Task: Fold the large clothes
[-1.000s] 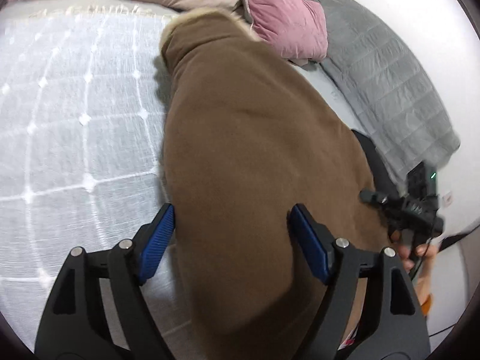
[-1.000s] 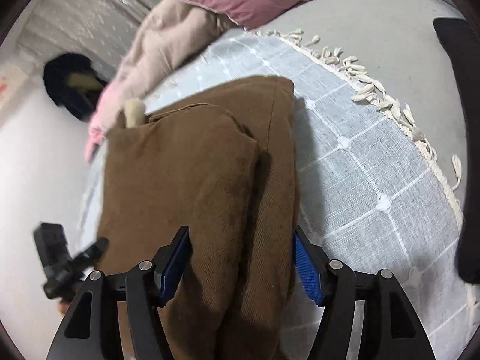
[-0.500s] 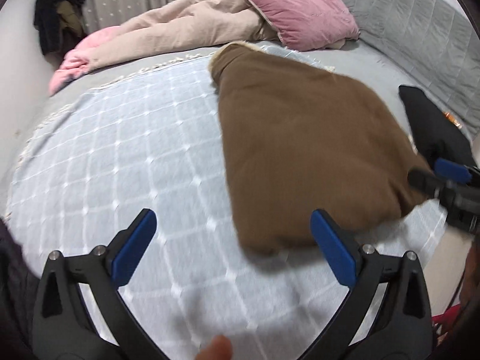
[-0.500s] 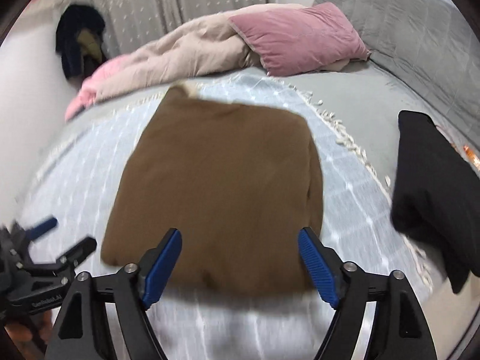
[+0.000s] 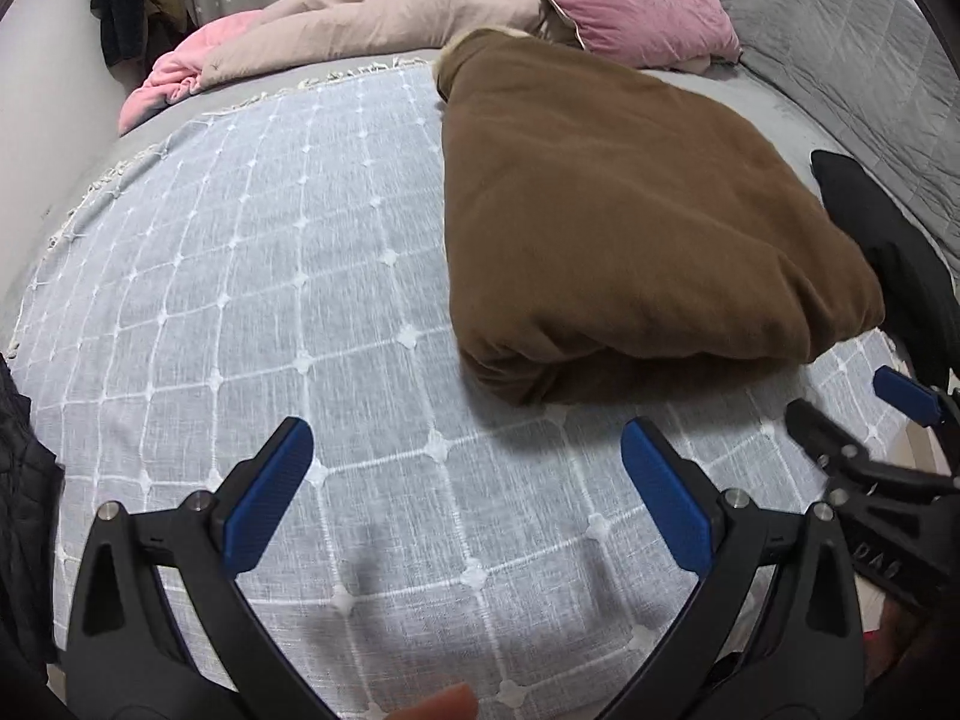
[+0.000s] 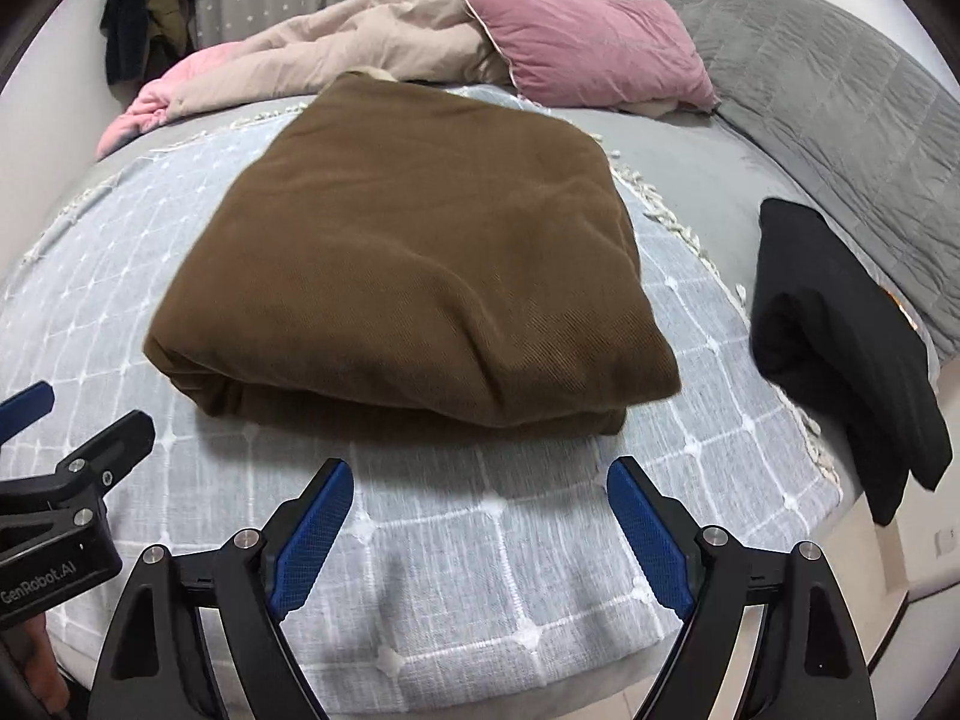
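**A:** What's in front of me, biggest first?

**B:** The bed (image 6: pixel 708 180) under a pale blue-grey throw with a white grid (image 6: pixel 480 564). On the throw, near its front edge, lies the thick brown woven garment, folded into a bulky rectangle (image 6: pixel 414 276). To its right, apart from it, a folded black garment (image 6: pixel 840 324) hangs over the bed's corner.

**A:** How would I expect the brown one to handle?

**B:** Soft and heavy, I'd judge; the layers look plump and would sag if I lift one point. I'd take the rolled front fold at its two corners, one per side.

**A:** And my jaws?

**B:** Left gripper (image 5: pixel 462 492) and right gripper (image 6: pixel 480 528) both spread wide, holding nothing, hovering over the throw just short of the garment.
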Motion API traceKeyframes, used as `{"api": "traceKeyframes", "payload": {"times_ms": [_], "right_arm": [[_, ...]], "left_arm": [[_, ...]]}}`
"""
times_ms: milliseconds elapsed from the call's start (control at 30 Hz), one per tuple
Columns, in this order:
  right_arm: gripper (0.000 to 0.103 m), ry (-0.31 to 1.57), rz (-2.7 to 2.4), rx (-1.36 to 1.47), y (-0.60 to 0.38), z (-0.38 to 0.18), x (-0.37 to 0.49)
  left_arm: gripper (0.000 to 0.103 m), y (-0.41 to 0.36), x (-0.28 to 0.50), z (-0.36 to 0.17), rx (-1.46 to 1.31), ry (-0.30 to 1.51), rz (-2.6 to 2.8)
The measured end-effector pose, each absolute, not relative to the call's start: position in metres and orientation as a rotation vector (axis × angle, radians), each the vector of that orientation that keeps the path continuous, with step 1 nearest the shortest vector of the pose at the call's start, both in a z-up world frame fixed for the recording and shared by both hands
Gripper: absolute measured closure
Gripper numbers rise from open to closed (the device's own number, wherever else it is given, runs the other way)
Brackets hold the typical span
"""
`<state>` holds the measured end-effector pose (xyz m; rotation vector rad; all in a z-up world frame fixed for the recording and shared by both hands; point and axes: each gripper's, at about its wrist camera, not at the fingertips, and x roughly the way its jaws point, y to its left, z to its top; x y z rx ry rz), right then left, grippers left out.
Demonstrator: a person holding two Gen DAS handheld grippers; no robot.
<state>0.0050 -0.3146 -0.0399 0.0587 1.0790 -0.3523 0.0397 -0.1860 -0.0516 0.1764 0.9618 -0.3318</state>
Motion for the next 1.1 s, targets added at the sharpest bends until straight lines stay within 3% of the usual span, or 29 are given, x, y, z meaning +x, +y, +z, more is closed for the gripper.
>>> {"api": "traceKeyframes", "payload": {"times_ms": [1100], "right_arm": [[0.015, 1.082, -0.35, 0.16, -0.326, -0.041, -0.002]], "left_arm": [[0.001, -0.184, 0.029, -0.053, 0.188, 0.972, -0.337]]}}
